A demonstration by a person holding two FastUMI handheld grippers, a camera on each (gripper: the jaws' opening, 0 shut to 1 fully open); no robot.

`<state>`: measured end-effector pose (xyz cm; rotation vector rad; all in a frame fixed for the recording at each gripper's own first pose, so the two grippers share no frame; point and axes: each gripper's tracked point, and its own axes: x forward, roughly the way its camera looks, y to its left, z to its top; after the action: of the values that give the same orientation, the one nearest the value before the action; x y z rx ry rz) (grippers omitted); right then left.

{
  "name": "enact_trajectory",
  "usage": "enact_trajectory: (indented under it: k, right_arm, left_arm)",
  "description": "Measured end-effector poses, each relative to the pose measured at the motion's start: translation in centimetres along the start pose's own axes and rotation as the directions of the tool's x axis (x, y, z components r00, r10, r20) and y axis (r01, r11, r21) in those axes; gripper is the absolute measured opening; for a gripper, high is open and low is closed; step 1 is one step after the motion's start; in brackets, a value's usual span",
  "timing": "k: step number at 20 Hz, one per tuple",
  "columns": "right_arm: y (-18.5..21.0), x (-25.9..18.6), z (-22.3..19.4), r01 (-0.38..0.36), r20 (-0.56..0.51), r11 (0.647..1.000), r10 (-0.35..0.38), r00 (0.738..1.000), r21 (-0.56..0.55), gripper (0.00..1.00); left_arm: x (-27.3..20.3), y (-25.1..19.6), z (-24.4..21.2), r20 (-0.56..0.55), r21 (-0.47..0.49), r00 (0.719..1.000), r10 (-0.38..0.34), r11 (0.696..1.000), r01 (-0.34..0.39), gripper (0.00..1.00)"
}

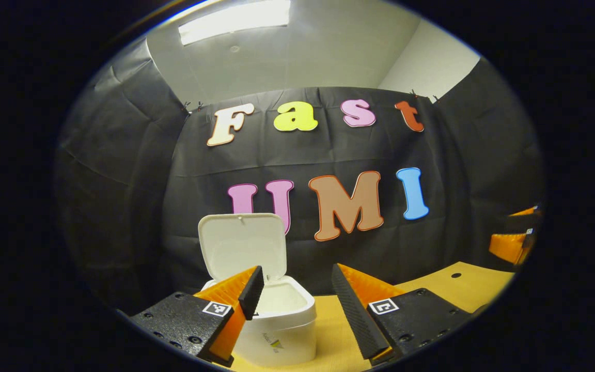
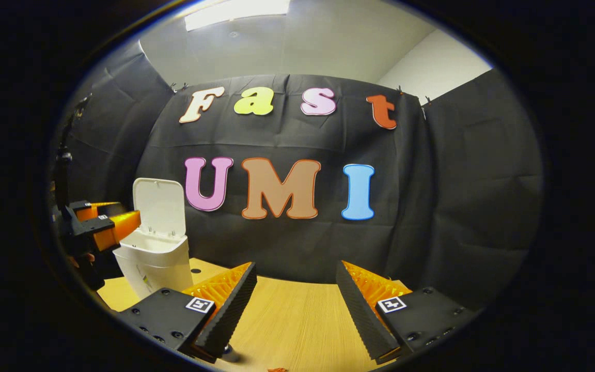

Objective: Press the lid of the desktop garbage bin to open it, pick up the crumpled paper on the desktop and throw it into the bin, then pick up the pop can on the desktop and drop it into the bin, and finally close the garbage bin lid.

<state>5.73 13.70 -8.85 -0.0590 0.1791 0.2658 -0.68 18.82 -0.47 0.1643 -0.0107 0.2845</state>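
Note:
A white desktop bin point(image 1: 282, 330) stands on the wooden table with its lid point(image 1: 240, 248) tipped up and back, so the inside shows. My left gripper point(image 1: 296, 279) is open with nothing between its fingers, just in front of the bin and a little above its rim. In the right gripper view the same bin point(image 2: 155, 266) stands at the far left with its lid point(image 2: 159, 206) raised, and the left gripper point(image 2: 114, 219) hovers at its near rim. My right gripper point(image 2: 295, 274) is open over bare table, well to the right of the bin.
The wooden table point(image 2: 287, 320) runs up to the black cloth wall. It has a small round hole point(image 1: 456, 275) in its top. The right gripper point(image 1: 514, 243) shows at the right edge of the left gripper view. A small reddish scrap point(image 2: 277, 369) lies at the table's near edge.

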Motion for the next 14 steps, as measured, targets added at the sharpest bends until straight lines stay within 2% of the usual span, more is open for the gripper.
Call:
enact_trajectory:
  k: [1, 2, 3, 4, 6, 10, 14]
  right_arm:
    - [0.0, 0.2, -0.9, -0.005, -0.022, 1.0, 0.005, 1.0, 0.0, 0.98]
    - [0.0, 0.3, -1.9, -0.011, -0.05, 1.0, 0.011, 0.999, 0.001, 0.98]
    - [0.2, 0.5, -3.2, -0.022, -0.082, 1.0, 0.023, 0.996, 0.005, 0.98]
    - [0.3, 0.7, -4.5, -0.031, -0.12, 0.999, 0.032, 0.992, 0.008, 0.98]
    - [0.5, 1.1, -7.7, -0.047, -0.208, 0.999, 0.048, 0.977, 0.007, 0.99]
    - [1.0, 1.0, -13.9, -0.084, -0.365, 0.996, 0.075, 0.928, -0.008, 0.99]
    - [1.7, 1.0, -18.3, -0.118, -0.452, 0.993, 0.095, 0.887, -0.023, 0.99]
  left_arm:
    - [-0.4, -0.6, 0.1, -0.002, -0.006, 1.0, -0.013, 1.0, 0.013, 0.83]
    - [-1.0, -1.3, 0.1, -0.004, -0.011, 1.0, -0.023, 1.0, 0.023, 0.93]
    - [-1.5, -1.8, 0.2, -0.006, -0.013, 0.999, -0.031, 0.999, 0.031, 0.94]
    - [-2.0, -2.3, 0.2, -0.009, -0.014, 0.999, -0.04, 0.999, 0.04, 0.88]
    - [-2.8, -3.1, 0.0, -0.021, -0.015, 0.998, -0.056, 0.998, 0.056, 0.87]
    - [-4.0, -3.4, -0.2, -0.042, -0.029, 0.998, -0.052, 0.998, 0.051, 0.88]
    - [-4.7, -2.6, -0.2, -0.05, -0.017, 0.998, -0.025, 1.0, 0.024, 0.88]
